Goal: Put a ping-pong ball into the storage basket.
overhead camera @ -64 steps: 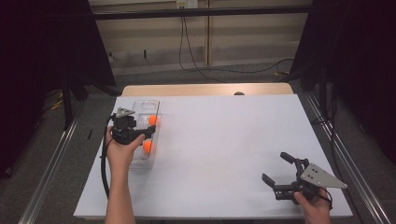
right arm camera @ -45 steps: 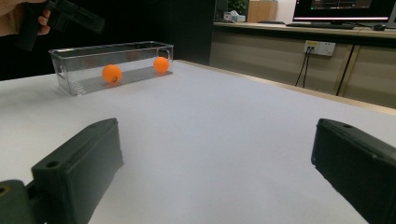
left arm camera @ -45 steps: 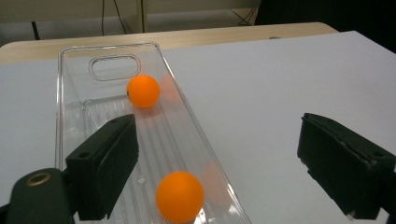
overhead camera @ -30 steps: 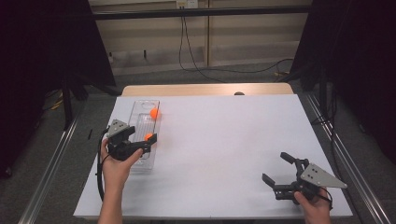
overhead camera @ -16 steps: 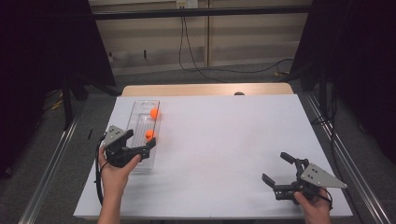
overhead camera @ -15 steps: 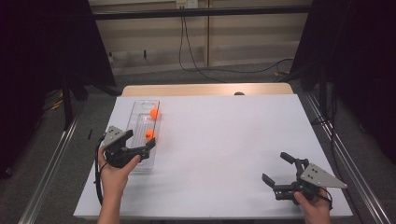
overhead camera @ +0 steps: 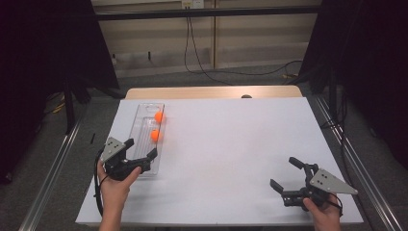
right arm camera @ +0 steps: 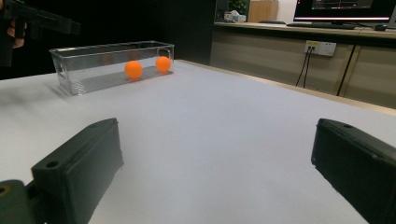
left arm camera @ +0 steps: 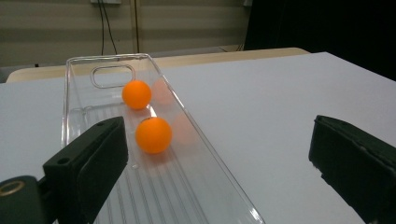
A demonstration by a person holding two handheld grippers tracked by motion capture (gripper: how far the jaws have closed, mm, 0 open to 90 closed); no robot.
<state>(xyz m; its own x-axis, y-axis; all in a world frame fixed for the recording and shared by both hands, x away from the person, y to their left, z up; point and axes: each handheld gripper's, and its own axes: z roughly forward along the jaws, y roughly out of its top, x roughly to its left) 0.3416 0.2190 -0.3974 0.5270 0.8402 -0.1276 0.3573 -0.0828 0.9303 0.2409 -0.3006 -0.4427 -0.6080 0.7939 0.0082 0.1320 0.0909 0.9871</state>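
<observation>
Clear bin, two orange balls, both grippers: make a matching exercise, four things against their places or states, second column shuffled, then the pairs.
Things:
1. clear bin
2. orange balls
3. left gripper
4. right gripper

States:
A. open, empty, low over the table's near right corner
B. inside the bin, toward its far end
C. open at the bin's near end
D. lies lengthwise on the table's left part

Pairs: 1-D, 2-B, 3-C, 4-A

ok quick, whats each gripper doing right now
Left gripper: open, holding nothing, at the near end of the clear tray.
Right gripper: open, empty.
</observation>
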